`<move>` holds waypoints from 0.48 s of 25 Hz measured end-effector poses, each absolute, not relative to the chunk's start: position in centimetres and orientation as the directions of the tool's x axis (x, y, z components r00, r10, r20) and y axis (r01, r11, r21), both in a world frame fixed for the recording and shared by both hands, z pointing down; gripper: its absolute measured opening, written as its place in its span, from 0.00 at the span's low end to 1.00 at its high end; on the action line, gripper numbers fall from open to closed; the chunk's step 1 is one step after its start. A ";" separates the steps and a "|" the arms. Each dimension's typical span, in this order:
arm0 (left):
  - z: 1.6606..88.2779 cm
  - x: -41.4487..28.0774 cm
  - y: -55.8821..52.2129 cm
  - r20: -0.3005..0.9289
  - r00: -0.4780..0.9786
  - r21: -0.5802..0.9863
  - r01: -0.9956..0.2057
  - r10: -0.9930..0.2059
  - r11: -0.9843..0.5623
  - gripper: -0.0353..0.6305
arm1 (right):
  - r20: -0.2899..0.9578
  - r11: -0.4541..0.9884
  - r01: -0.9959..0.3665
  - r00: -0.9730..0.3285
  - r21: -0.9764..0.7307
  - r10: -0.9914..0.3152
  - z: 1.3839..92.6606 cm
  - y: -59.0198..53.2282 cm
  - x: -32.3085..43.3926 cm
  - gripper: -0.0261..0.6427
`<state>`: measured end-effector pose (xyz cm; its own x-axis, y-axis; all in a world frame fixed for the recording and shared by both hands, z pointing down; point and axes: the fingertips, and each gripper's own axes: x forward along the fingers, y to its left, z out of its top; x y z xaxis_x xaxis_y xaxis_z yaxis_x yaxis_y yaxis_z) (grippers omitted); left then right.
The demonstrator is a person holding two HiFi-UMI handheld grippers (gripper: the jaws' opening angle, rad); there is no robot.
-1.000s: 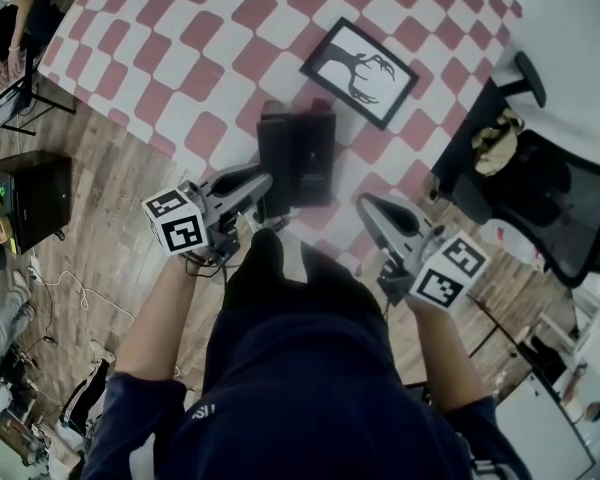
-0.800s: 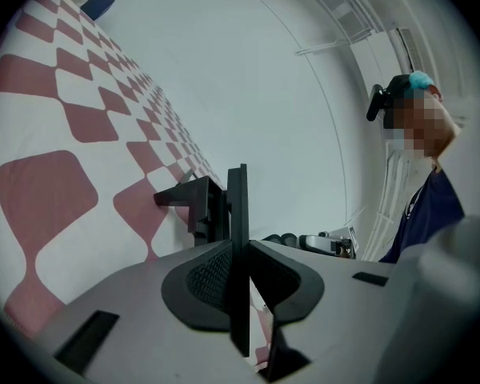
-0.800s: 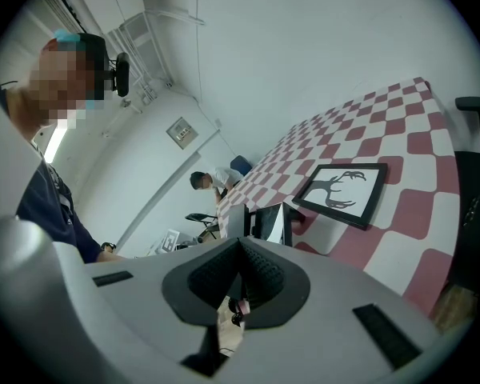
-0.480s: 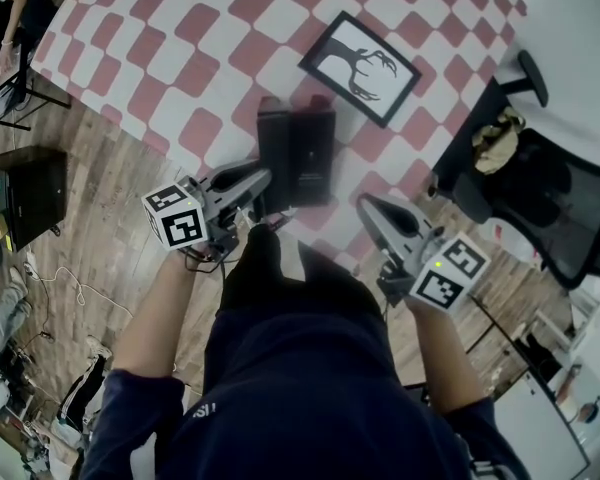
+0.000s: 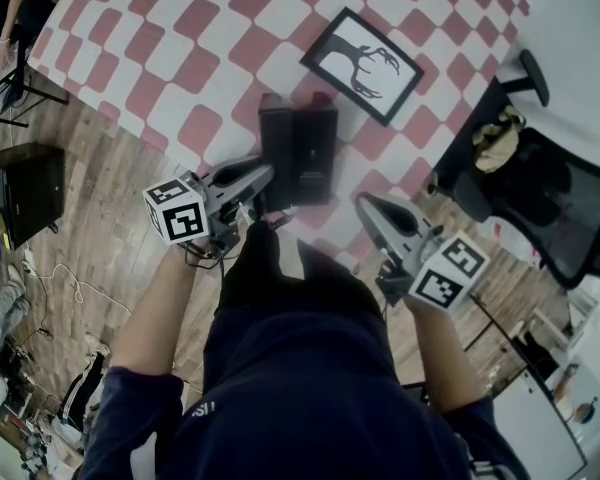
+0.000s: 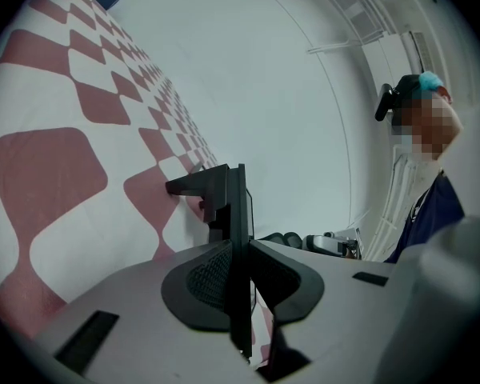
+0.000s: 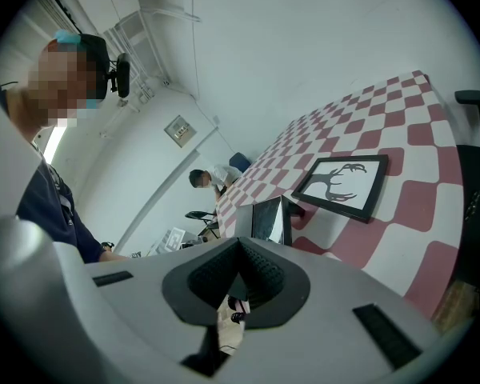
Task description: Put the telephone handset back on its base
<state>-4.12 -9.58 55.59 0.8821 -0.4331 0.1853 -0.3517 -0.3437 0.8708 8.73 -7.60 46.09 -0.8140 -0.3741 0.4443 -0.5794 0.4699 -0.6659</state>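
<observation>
A black telephone [image 5: 298, 153] lies on the red-and-white checked tablecloth [image 5: 180, 58], near the table's front edge. Its handset [image 5: 275, 148] looks like the narrower strip along the left side, beside the wider base [image 5: 315, 153]. I cannot tell whether the handset is seated. My left gripper [image 5: 263, 179] is shut, with its tip at the telephone's near left corner. In the left gripper view the telephone [image 6: 212, 194] stands just past the shut left gripper [image 6: 240, 242]. My right gripper [image 5: 365, 206] is shut and empty, to the right of the telephone and below it. The right gripper view shows the telephone [image 7: 266, 218] beyond the right gripper [image 7: 240, 242].
A black-framed picture of a tree [image 5: 360, 65] lies on the cloth behind the telephone, right of it. A black office chair [image 5: 550, 198] stands off the table's right end. Wooden floor [image 5: 100, 198] and a dark box [image 5: 35, 188] lie to the left. Seated people [image 7: 204, 178] are far off.
The left gripper has edged slightly up and right, closer to the telephone's near left corner. The right gripper and the telephone have stayed where they were.
</observation>
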 end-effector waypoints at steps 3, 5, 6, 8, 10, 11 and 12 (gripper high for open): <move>55.8 -4.1 -9.6 0.192 0.880 0.876 -0.353 -0.435 -0.328 0.18 | 0.444 0.469 -0.579 -0.814 -0.666 -0.375 46.1 -7.6 8.7 0.06; 56.0 -4.0 -9.6 0.198 0.880 0.873 -0.359 -0.432 -0.331 0.19 | 0.444 0.469 -0.579 -0.814 -0.666 -0.374 46.1 -7.7 8.6 0.06; 56.0 -4.0 -9.7 0.198 0.881 0.871 -0.359 -0.429 -0.336 0.19 | 0.444 0.469 -0.579 -0.814 -0.667 -0.374 46.1 -7.7 8.5 0.06; 56.0 -4.0 -9.7 0.203 0.883 0.872 -0.360 -0.424 -0.333 0.19 | 0.445 0.468 -0.579 -0.814 -0.667 -0.374 46.1 -7.7 8.5 0.06; 56.2 -4.0 -9.8 0.214 0.881 0.872 -0.367 -0.421 -0.323 0.19 | 0.445 0.469 -0.579 -0.814 -0.667 -0.373 46.1 -7.7 8.4 0.06; 56.2 -4.0 -9.8 0.218 0.880 0.872 -0.369 -0.421 -0.321 0.19 | 0.445 0.469 -0.579 -0.814 -0.667 -0.373 46.1 -7.7 8.3 0.06; 56.3 -4.1 -9.9 0.222 0.879 0.873 -0.372 -0.422 -0.316 0.20 | 0.445 0.470 -0.579 -0.814 -0.667 -0.373 46.1 -7.7 8.2 0.06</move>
<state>-4.07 -9.89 56.34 0.8789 -0.4225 0.2216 -0.3720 -0.3158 0.8729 8.22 -7.66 46.10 -0.8144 -0.3727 0.4447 -0.5789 0.4696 -0.6665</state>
